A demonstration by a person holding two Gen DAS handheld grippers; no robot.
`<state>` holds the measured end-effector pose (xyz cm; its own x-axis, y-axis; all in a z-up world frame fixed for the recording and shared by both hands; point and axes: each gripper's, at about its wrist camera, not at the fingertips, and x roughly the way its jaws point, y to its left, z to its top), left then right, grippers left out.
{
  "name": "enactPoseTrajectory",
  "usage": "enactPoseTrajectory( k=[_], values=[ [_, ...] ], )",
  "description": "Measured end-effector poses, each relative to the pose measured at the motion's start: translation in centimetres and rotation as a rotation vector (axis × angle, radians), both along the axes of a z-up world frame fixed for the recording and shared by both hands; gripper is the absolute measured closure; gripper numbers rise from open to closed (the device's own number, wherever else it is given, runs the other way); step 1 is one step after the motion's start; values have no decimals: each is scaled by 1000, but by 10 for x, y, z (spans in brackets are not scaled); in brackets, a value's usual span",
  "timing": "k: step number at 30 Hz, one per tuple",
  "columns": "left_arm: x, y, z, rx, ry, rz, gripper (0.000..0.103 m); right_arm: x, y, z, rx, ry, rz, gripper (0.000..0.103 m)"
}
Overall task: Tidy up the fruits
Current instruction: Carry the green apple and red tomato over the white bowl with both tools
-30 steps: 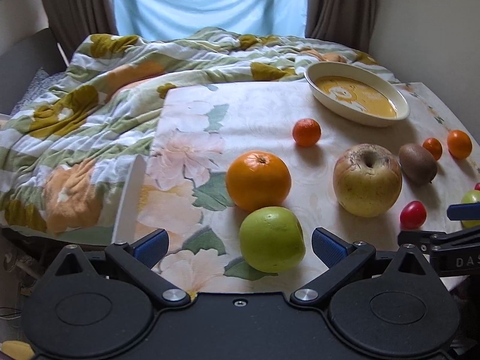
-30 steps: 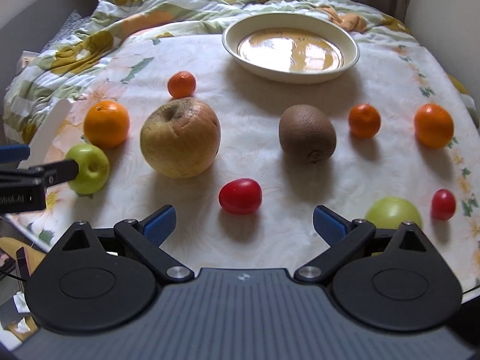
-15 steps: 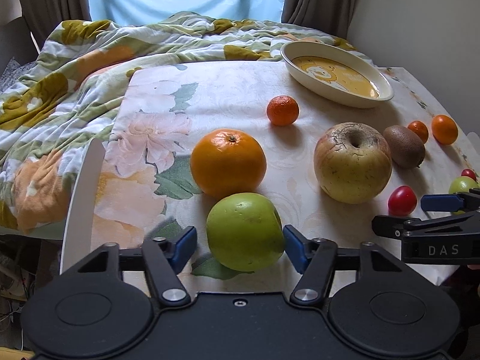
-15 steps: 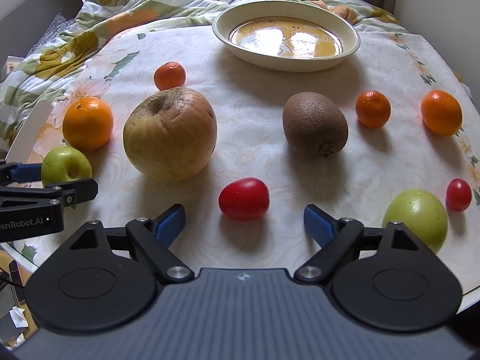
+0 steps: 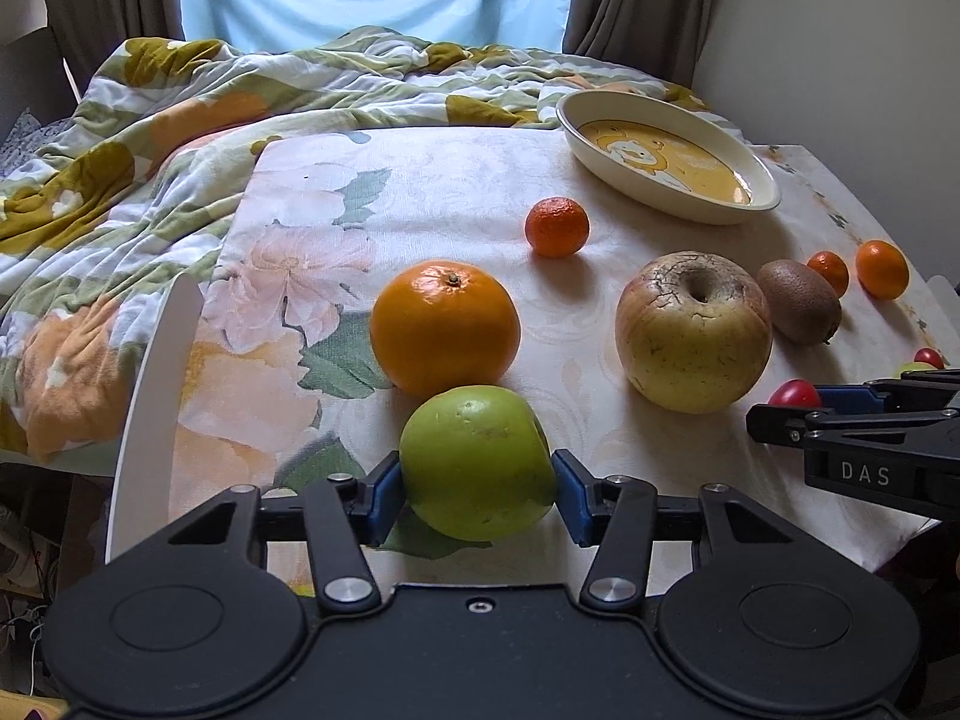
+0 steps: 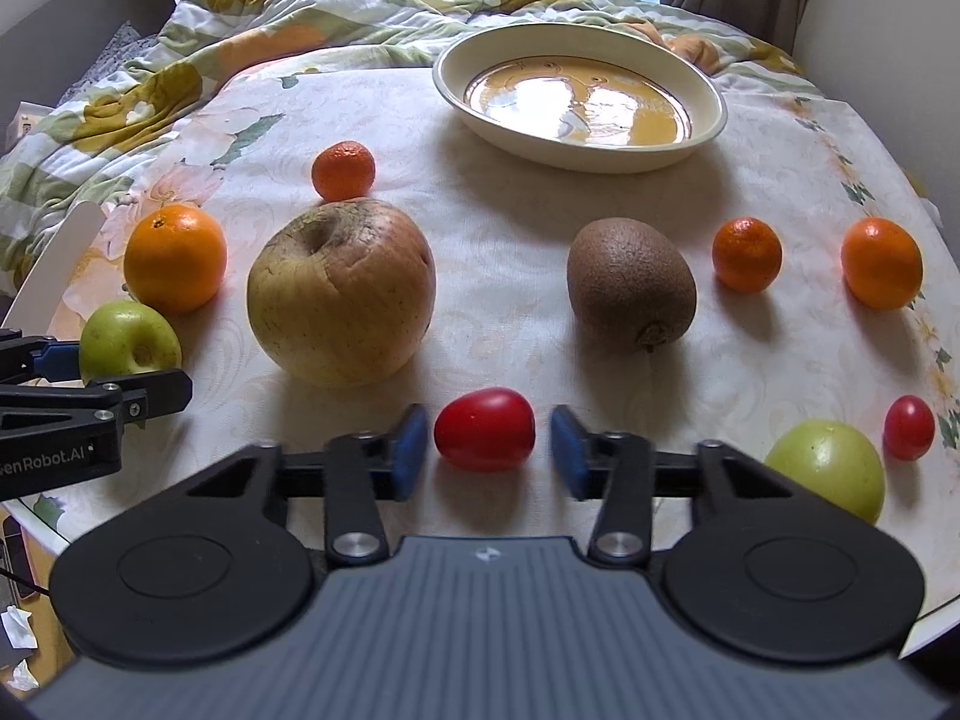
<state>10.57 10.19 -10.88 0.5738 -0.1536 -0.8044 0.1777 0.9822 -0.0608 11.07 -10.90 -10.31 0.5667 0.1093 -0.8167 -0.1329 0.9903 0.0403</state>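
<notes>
Far left: rumpled floral quilt (image 5: 180,138) on the bed, butting the tabletop's (image 6: 510,228) back edge. Tabletop has a pale floral cloth.

Left claw (image 5: 477,489) is clenched on a green apple (image 5: 477,462) at the near-left corner; both blue pads press its sides. Seen from the right wrist cam, same apple (image 6: 129,339) sits between the left claw's fingers (image 6: 90,405). Just behind it, touching or nearly so, an orange (image 5: 444,327).

Next right: big yellow-red apple (image 6: 342,291), wrinkled skin, w/ a small mandarin (image 6: 344,171) just behind it.

Center front: red tomato (image 6: 485,429) lies on the cloth between the right claw's (image 6: 489,444) pads. Claw is closing; a thin gap shows on each side, so pads aren't pressing yet. From the left cam the tomato (image 5: 793,393) is partly hidden behind the right claw's finger.

Back center-right: cream oval dish (image 6: 714,120) w/ yellow inside, nothing in it.

Right of center: kiwi (image 6: 630,285), then a small mandarin (image 6: 747,253), then a larger orange (image 6: 881,271) near the right edge, each apart from the next.

Near-right corner: 2nd green apple (image 6: 831,468) w/ a small tomato (image 6: 909,426) just beside it.
</notes>
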Motion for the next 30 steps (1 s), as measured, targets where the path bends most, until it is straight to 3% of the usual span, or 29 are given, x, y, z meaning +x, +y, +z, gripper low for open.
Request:
enactPoseTrajectory(
  k=[11, 21, 30],
  values=[
    [-17, -26, 40, 5, -76, 36, 47, -5, -13, 18, 49, -15, 55, 53],
    [-24, -75, 101, 13, -153, 70, 47, -14, -54, 73, 49, -57, 105, 53],
    [0, -127, 151, 22, -234, 56, 47, 2, -102, 133, 92, -111, 168, 53]
  ],
)
